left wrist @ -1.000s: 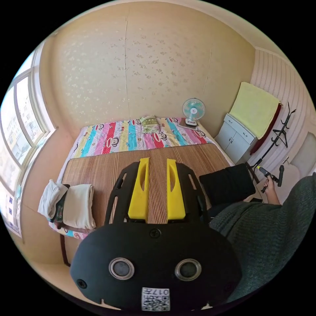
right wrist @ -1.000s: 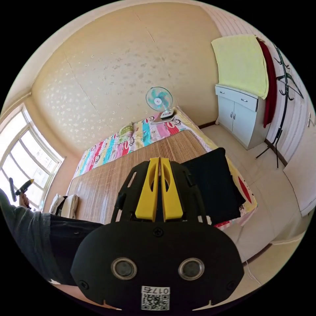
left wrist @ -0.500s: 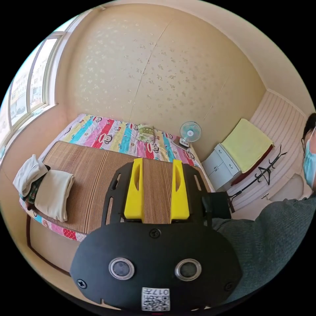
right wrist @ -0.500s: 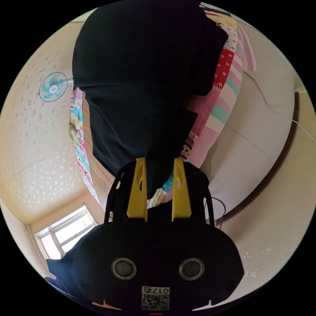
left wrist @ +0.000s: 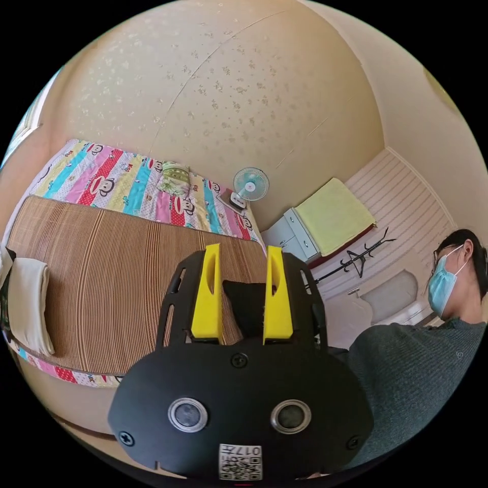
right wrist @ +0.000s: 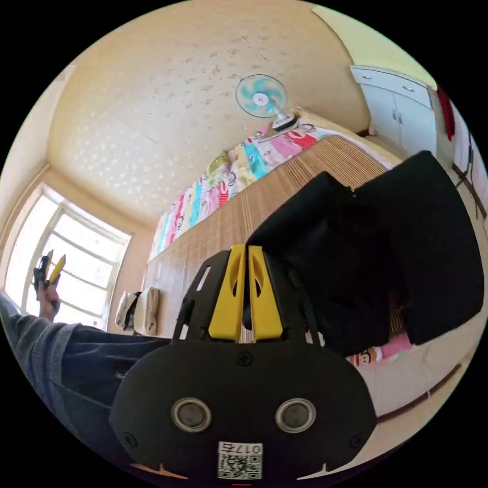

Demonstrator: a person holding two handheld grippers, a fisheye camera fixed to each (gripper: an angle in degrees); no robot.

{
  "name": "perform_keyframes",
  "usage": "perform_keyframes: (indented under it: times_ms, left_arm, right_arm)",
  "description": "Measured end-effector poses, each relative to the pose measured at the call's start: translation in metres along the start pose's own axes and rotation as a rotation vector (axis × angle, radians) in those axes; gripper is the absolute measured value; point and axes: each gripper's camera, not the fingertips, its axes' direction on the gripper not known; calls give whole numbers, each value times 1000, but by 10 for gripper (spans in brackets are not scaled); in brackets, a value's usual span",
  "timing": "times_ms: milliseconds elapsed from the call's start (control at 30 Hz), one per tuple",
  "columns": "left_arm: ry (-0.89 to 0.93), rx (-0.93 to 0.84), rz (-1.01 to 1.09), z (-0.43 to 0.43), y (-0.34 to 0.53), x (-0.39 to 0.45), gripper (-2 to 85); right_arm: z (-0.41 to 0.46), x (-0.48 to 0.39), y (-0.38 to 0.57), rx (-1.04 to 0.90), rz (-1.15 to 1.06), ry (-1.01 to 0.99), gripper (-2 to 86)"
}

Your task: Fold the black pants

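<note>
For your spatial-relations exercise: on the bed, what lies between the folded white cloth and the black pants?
In the left gripper view, bare woven mat spans from the folded white cloth to the black pants; nothing rests on it.

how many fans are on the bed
1: a small fan with teal blades stands at the far corner of the bed, on the striped cartoon sheet, near the white cabinet.

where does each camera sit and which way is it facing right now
Left gripper view: rides the left gripper, jaws apart, looking across the mat toward the fan and cabinet; the person's sleeve is at the right.
Right gripper view: rides the right gripper, jaws together, beside the black pants, facing along the bed toward the window; a sleeve and the left gripper show at the left.
Shared: mat, fan, pants, cabinet.
</note>
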Motion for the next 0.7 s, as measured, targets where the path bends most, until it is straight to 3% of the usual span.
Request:
perform_keyframes:
  times_ms: [67, 167, 233, 300, 467, 533, 700]
  left_arm:
    - [17, 5, 17, 10, -10, 1, 126]
    - [41, 19, 8, 17, -15, -3, 126]
    - [41, 29, 1, 16, -13, -6, 125]
    - [2, 43, -13, 12, -7, -12, 126]
    - [-97, 76, -138, -6, 18, -45, 125]
    - [-100, 93, -188, -9, 24, -54, 125]
    - [-107, 76, -213, 2, 18, -58, 127]
  right_arm:
    - [12, 2, -22, -5, -110, -330, 8]
    - [34, 39, -36, -127, 64, -61, 13]
    - [33, 73, -28, -142, 214, 19, 19]
    - [22, 114, 2, -126, 424, 134, 39]
    - [2, 156, 72, -205, 686, 448, 85]
    - [-5, 163, 93, -172, 729, 452, 95]
    - [16, 200, 123, -92, 830, 181, 123]
